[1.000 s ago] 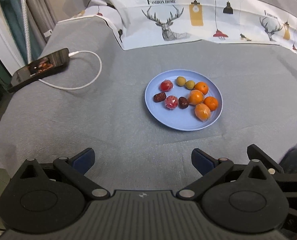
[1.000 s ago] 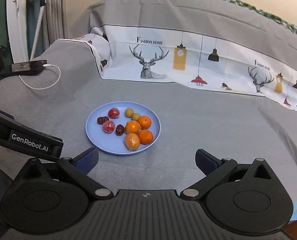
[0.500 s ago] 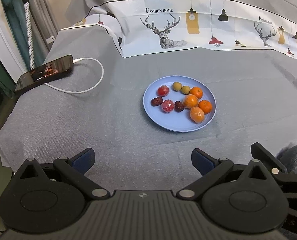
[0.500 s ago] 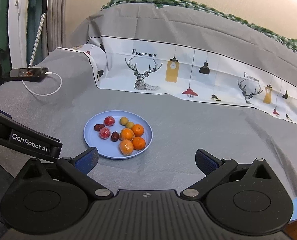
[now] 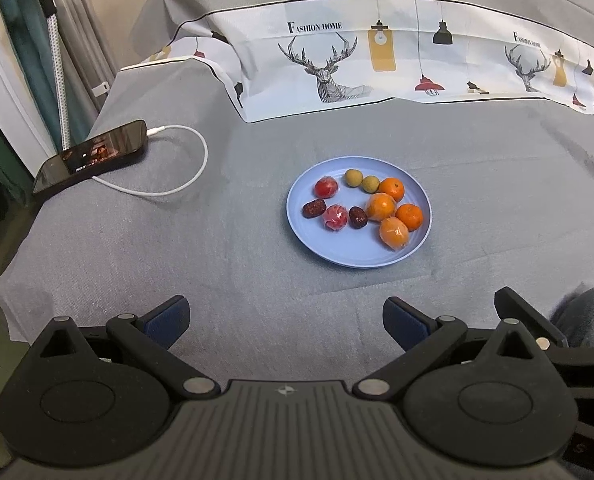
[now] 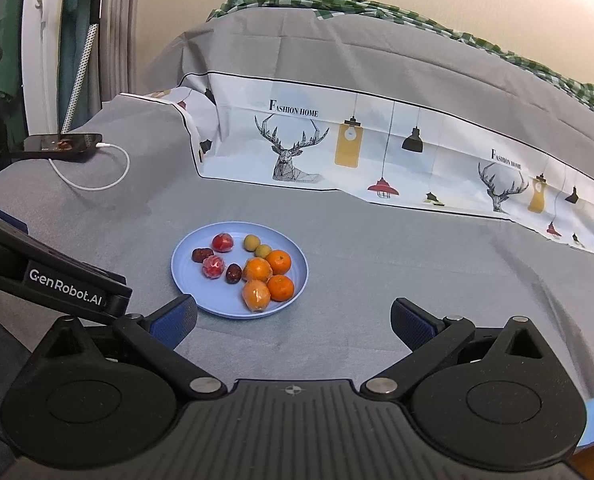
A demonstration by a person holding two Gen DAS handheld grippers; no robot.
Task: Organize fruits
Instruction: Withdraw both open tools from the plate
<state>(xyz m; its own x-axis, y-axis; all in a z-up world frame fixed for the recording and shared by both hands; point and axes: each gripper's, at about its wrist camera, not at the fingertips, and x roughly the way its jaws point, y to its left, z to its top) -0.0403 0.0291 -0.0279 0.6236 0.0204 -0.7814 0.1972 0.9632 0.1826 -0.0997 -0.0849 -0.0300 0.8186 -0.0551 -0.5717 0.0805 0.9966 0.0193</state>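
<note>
A light blue plate [image 5: 361, 258] [image 6: 217, 306] sits on the grey cloth. On it lie several oranges [image 5: 381, 206] [image 6: 257, 269], two red wrapped fruits [image 5: 335, 218] [image 6: 213, 267], two dark dates [image 5: 357, 217] [image 6: 233, 273] and two small yellow-green fruits [image 5: 353, 178] [image 6: 250, 242]. My left gripper [image 5: 287, 320] is open and empty, well short of the plate. My right gripper [image 6: 295, 322] is open and empty, just short of the plate's near right rim. The left gripper's body shows at the left of the right wrist view [image 6: 57, 280].
A black phone [image 5: 91, 156] [image 6: 61, 144] lies at the far left with a white cable [image 5: 177, 184] looping beside it. A deer-print cloth [image 5: 377, 64] drapes along the back. The table's left edge drops off near the phone.
Both grippers have drawn back and tilted up, so the plate looks smaller and farther. Both stay open. The fruits have not moved.
</note>
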